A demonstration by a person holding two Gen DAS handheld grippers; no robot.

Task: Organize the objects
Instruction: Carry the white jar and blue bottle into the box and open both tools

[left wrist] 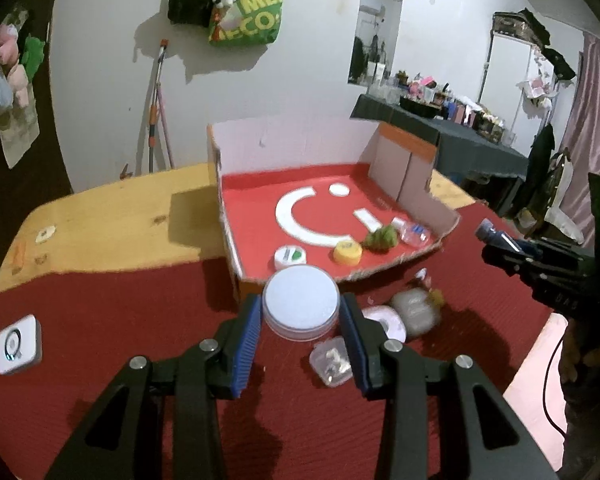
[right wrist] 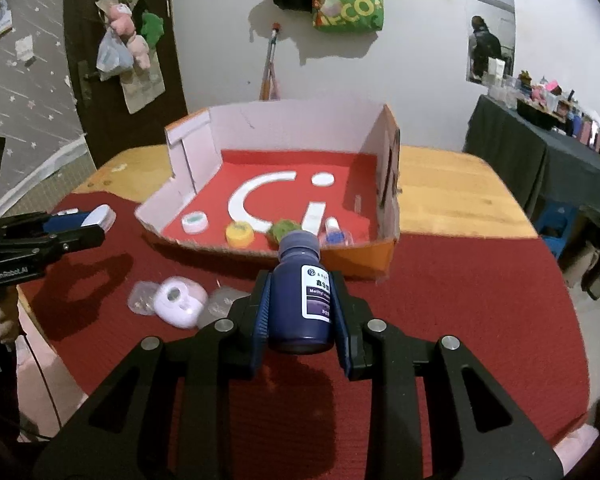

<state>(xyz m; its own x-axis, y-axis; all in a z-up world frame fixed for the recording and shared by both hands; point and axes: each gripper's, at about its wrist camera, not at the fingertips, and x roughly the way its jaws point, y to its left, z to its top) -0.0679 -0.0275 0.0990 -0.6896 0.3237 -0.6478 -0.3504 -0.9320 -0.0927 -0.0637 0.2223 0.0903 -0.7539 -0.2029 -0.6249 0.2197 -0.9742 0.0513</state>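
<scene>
My left gripper (left wrist: 300, 306) is shut on a round clear jar with a white lid (left wrist: 300, 300), held above the red cloth just before the box's near edge. In the right wrist view that gripper (right wrist: 80, 228) shows at the left with the jar (right wrist: 100, 216). A dark purple bottle with a white label (right wrist: 302, 296) lies lengthwise between the blue pads of my right gripper (right wrist: 303, 284), which is shut on it, cap towards the box. The open cardboard box (left wrist: 228, 216) (right wrist: 388, 208) has a red floor and holds a small white tin (left wrist: 290, 258), a yellow cap (left wrist: 347, 252), a green fuzzy ball (left wrist: 380, 238) and a small clear bottle (left wrist: 414, 234).
On the red cloth (left wrist: 120, 320) near the box lie a white round dispenser (right wrist: 178, 300), a grey blurred object (left wrist: 414, 312), a clear plastic pack (left wrist: 332, 362) and a white square device (left wrist: 18, 344). The wooden table (left wrist: 108, 216) continues behind. A person's hand (right wrist: 4, 324) shows at the left edge.
</scene>
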